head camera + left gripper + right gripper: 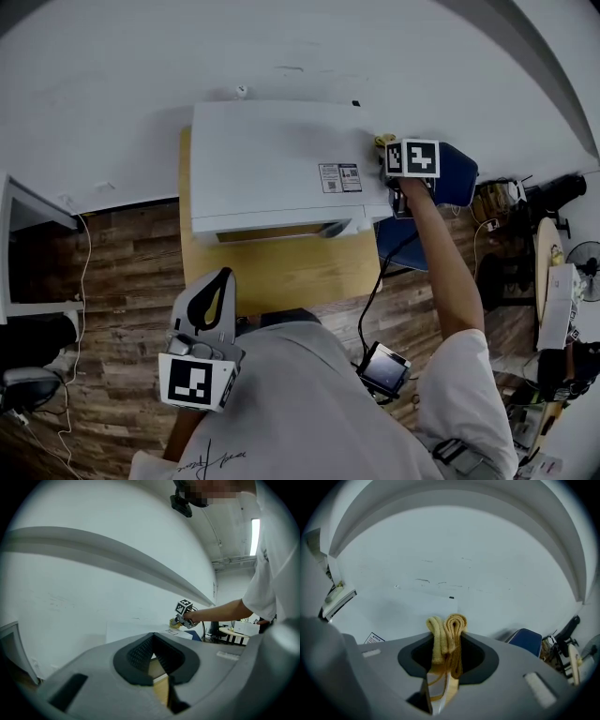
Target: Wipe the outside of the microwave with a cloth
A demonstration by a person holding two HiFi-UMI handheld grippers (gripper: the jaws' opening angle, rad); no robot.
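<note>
The white microwave [281,164] stands on a small wooden table [281,272] against the wall, seen from above. My right gripper [386,148] is at its rear right top corner, shut on a folded yellow cloth [382,141]. In the right gripper view the cloth [447,632] bulges out between the jaws of the right gripper [447,623], over the microwave's top [393,616]. My left gripper [223,277] hangs back near my body, in front of the table, its tips together with nothing in them. The left gripper [152,637] points toward the microwave [136,630] and the right gripper [180,619].
A blue chair [455,173] stands just right of the microwave. A white unit [28,244] is on the floor at left, with cables beside it. A round table [544,253] and clutter fill the far right. A small device [384,367] hangs at my waist.
</note>
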